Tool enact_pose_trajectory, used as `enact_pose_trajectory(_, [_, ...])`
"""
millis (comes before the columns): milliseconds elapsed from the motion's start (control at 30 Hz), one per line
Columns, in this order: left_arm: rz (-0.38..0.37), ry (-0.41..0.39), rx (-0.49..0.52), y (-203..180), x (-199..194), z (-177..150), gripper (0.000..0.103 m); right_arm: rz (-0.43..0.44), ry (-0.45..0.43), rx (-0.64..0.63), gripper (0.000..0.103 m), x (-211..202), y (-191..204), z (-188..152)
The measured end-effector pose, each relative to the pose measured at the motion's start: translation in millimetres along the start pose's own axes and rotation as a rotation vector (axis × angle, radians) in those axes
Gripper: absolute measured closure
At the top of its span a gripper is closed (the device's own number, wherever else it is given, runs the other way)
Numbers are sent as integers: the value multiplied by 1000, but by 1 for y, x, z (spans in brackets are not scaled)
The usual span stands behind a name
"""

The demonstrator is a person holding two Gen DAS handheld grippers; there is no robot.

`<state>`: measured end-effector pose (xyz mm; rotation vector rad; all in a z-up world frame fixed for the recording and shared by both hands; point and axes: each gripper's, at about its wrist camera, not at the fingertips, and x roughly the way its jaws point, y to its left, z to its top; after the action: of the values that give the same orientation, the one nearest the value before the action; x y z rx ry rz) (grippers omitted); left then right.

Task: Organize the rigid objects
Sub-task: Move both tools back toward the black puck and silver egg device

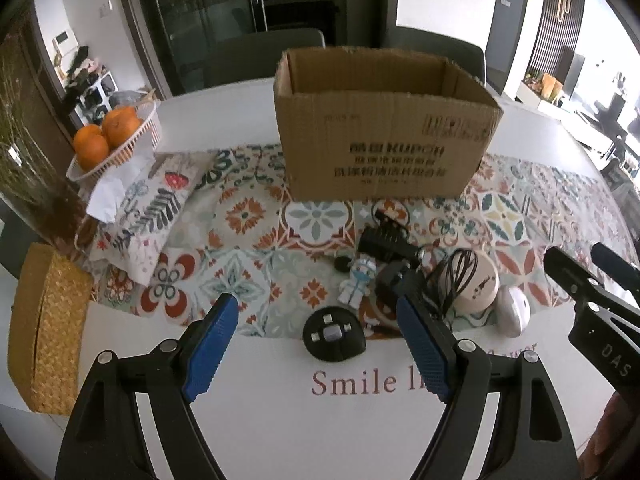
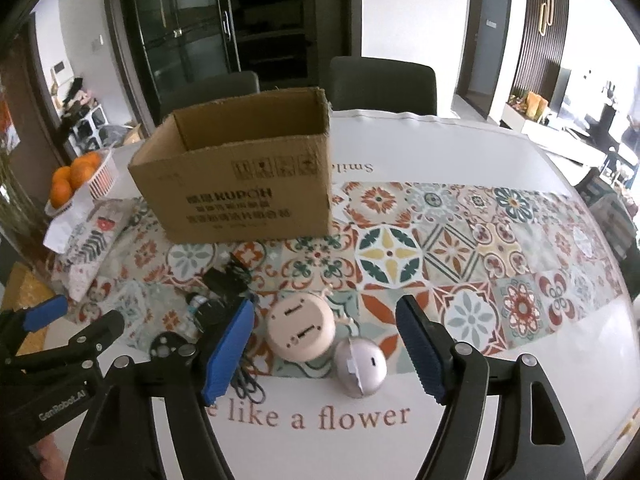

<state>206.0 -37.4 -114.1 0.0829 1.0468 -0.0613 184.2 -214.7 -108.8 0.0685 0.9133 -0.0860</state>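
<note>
An open cardboard box (image 1: 384, 136) (image 2: 240, 184) stands on the patterned table runner. In front of it lie a black round remote (image 1: 333, 335), a small white astronaut figure (image 1: 356, 280), a black gadget (image 1: 386, 242), a cream round device with black cables (image 1: 478, 284) (image 2: 301, 328) and a white egg-shaped device (image 1: 514, 310) (image 2: 360, 368). My left gripper (image 1: 316, 308) is open and empty, just before the remote. My right gripper (image 2: 326, 320) is open and empty, around the cream and egg-shaped devices.
A basket of oranges (image 1: 116, 136) and a patterned tissue pouch (image 1: 156, 208) lie at the left. A woven straw box (image 1: 44, 332) sits at the table's left edge. Chairs (image 2: 380, 84) stand behind the table.
</note>
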Motion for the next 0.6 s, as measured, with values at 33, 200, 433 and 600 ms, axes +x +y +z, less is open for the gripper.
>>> enact_pose_trajectory(33, [-3, 13, -5, 0, 4, -2, 21, -7, 0, -6, 29, 1, 0, -3])
enact_pose_trajectory(200, [-5, 53, -18, 1, 17, -11, 21, -21, 24, -9, 26, 9, 0, -14])
enact_pose_trajectory(433, [-2, 108, -19, -3, 37, -21, 21, -29, 82, 19, 26, 29, -6, -28])
enact_pose_trajectory(600, [6, 138, -17, -8, 51, -26, 22, -38, 128, 30, 25, 43, -10, -37])
